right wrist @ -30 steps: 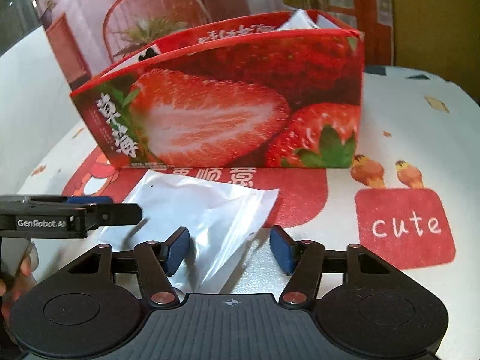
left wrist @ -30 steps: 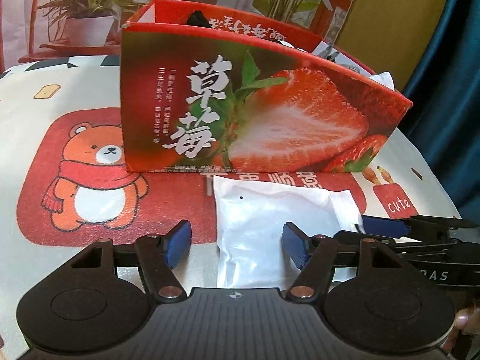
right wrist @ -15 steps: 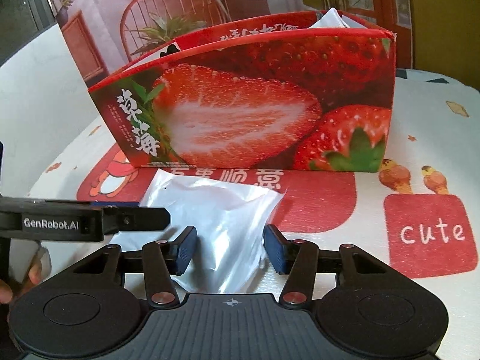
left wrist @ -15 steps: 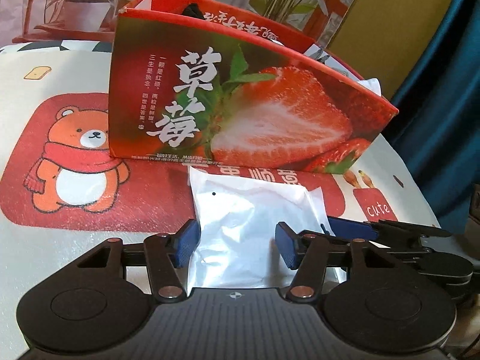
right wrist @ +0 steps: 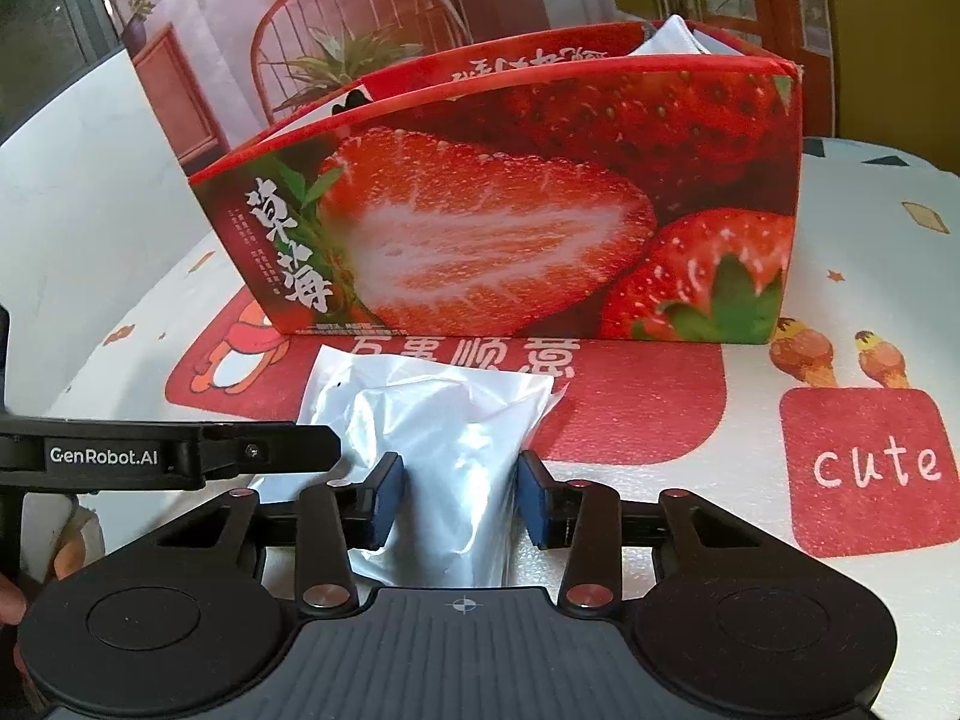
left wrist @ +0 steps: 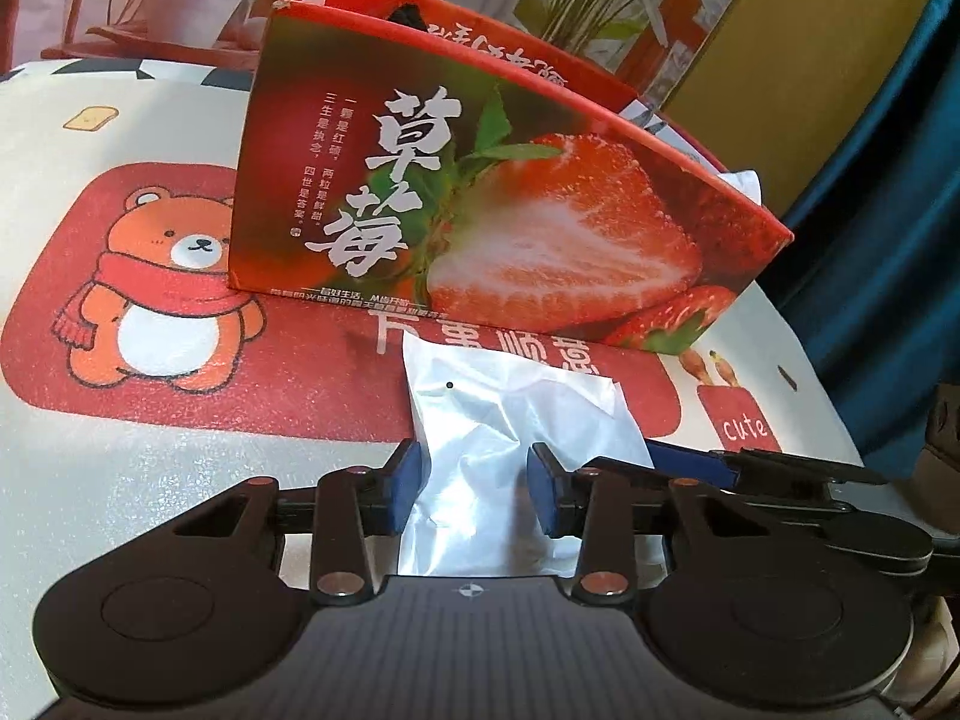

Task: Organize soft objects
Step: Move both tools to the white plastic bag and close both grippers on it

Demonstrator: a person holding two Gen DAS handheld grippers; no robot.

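Observation:
A soft white plastic packet (left wrist: 510, 420) lies on the printed tablecloth just in front of the red strawberry box (left wrist: 540, 228). My left gripper (left wrist: 474, 489) is shut on the packet's near left part, and the plastic crumples between the blue pads. My right gripper (right wrist: 459, 498) is shut on the same packet (right wrist: 444, 420) from the right side. The strawberry box (right wrist: 510, 228) stands open at the top, with white packets and a dark item poking out. Each gripper shows at the edge of the other's view.
The tablecloth (left wrist: 120, 420) carries a bear print and a red "cute" patch (right wrist: 870, 468). Potted plants (left wrist: 186, 0) and a chair backdrop stand behind the box. A dark blue curtain (left wrist: 888, 240) hangs at the right. The table's edge falls away at the right.
Both grippers have closed in from open onto the white packet, bunching it up between their pads. Both have also moved slightly forward toward the box.

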